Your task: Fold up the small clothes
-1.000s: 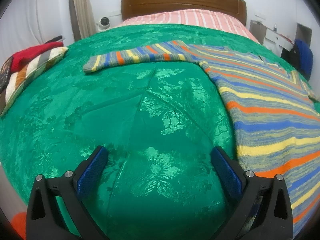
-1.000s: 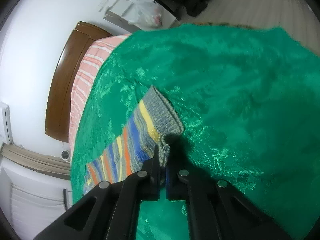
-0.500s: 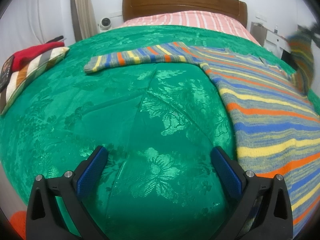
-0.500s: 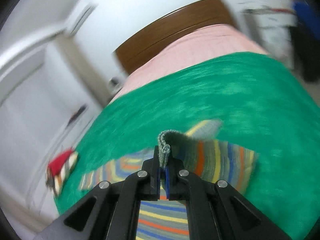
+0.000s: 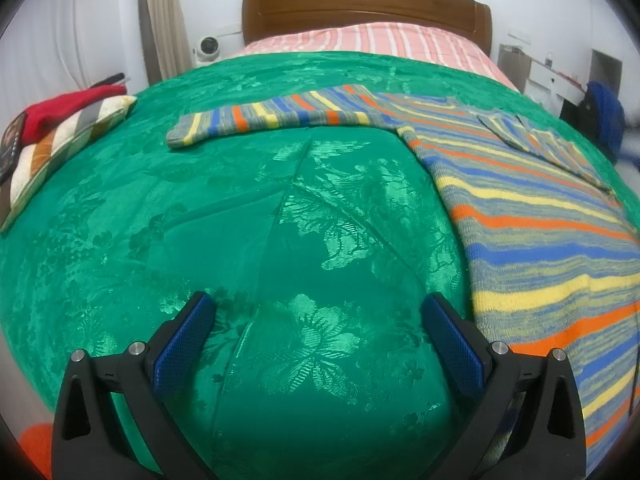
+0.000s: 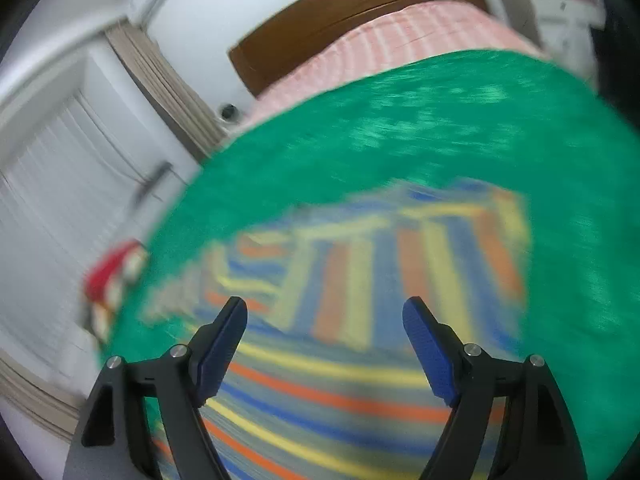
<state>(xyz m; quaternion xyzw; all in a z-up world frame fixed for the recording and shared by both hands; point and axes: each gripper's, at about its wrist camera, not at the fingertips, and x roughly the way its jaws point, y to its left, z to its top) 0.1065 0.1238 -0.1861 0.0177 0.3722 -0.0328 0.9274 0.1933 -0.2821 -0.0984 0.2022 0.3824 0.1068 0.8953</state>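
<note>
A striped knitted sweater [image 5: 536, 232] in grey, blue, yellow and orange lies flat on the green bedspread [image 5: 224, 216]. Its left sleeve [image 5: 276, 116] stretches out to the left. Its right sleeve [image 5: 540, 142] lies folded across the body. My left gripper [image 5: 318, 334] is open and empty, low over bare bedspread left of the sweater's hem. My right gripper [image 6: 325, 340] is open and empty above the sweater [image 6: 360, 360], with the folded sleeve [image 6: 400, 260] ahead of it; that view is blurred by motion.
A striped cushion with a red cloth on it [image 5: 60, 136] lies at the bed's left edge. A pink striped sheet [image 5: 372, 40] and wooden headboard [image 5: 360, 4] are at the far end. A white shelf and a blue bag [image 5: 606, 116] stand to the right.
My right gripper carried the right sleeve's cuff up and over the sweater's body, then opened and let it go. The sleeve now lies folded across the body. My left gripper has stayed put.
</note>
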